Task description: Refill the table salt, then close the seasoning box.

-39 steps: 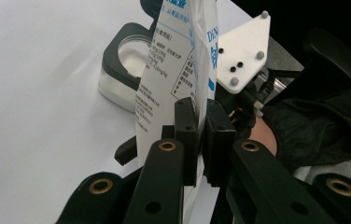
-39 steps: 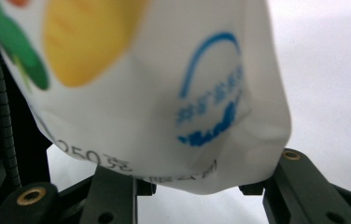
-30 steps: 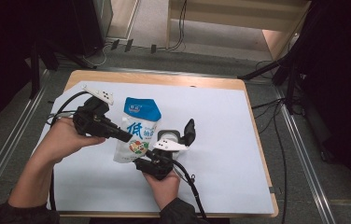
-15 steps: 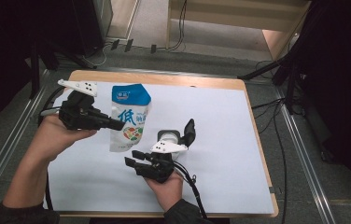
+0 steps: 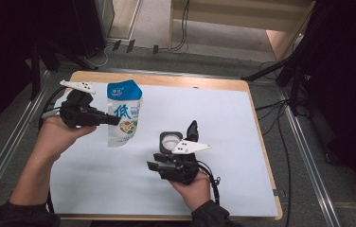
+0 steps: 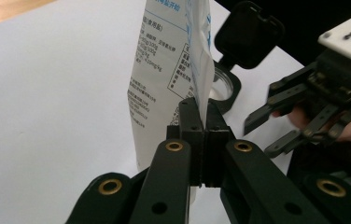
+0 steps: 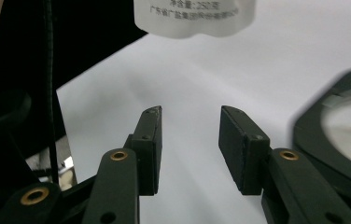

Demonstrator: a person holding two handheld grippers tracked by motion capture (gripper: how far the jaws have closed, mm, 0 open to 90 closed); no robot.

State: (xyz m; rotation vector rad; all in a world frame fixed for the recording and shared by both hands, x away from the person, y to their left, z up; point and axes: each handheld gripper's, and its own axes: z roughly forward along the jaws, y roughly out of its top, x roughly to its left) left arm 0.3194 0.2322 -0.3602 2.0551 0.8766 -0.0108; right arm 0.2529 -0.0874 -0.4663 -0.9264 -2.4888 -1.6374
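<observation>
A white and blue pouch hangs upright above the white mat, with my left gripper shut on its side edge. In the left gripper view the shut jaws pinch the printed pouch at its seam. A small black container with a white inside sits on the mat, its hinged lid standing open. My right gripper is just in front of the container, pointing left, open and holding nothing. In the right gripper view the right gripper is over bare mat, with the pouch's bottom above and the container at the right.
The white mat covers most of a wooden table, with free room at the right and front. Cables trail from both grippers, and metal rails run along both sides of the table. My right gripper shows past the pouch in the left gripper view.
My left gripper has carried the pouch to the left and farther back, away from the container. My right gripper has let the pouch's bottom clear and has risen a little.
</observation>
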